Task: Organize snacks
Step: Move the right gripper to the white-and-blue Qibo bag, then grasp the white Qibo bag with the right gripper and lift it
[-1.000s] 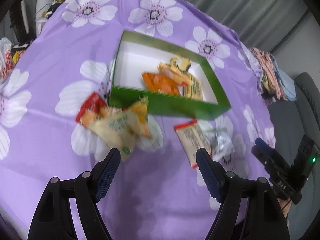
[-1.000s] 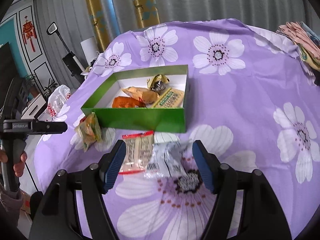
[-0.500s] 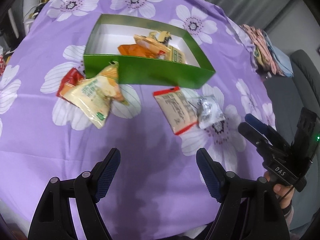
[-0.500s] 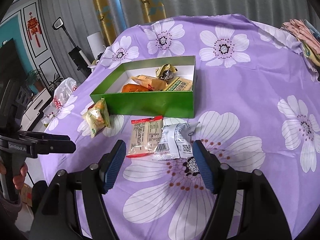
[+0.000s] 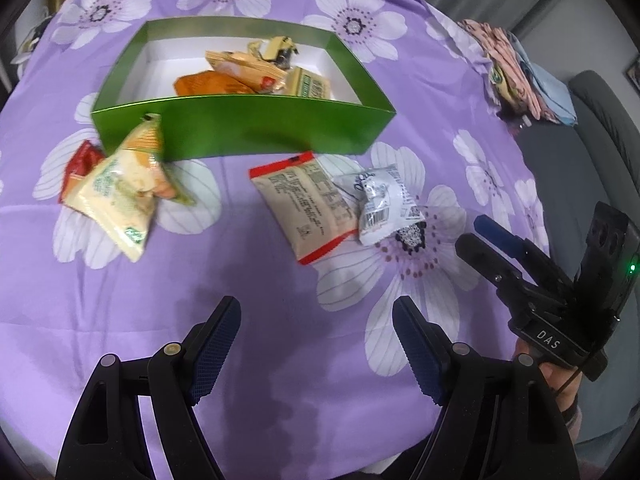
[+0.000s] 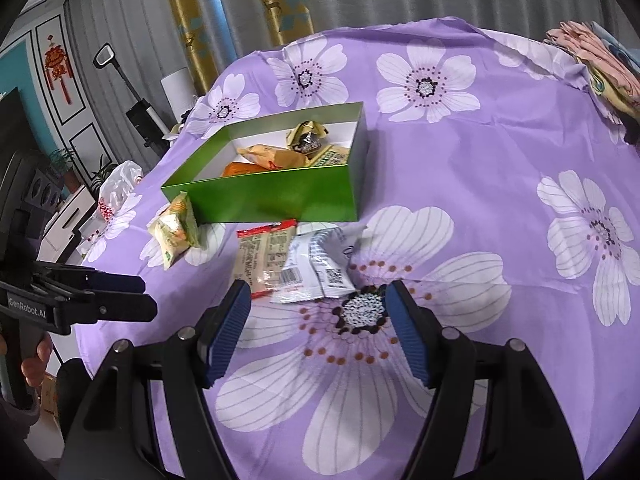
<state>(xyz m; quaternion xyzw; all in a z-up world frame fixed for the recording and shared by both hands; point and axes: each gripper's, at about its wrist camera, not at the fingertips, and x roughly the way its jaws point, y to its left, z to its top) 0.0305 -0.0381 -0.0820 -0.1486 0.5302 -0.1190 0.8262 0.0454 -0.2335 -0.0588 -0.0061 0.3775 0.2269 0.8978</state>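
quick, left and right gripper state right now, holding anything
Left gripper: jaws open, holding nothing.
Right gripper: jaws open, holding nothing.

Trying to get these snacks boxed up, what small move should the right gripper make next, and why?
Probably ease the right gripper forward and down onto the white packet: its jaws are open and empty, the packet lies just ahead on the tablecloth, outside the green box.
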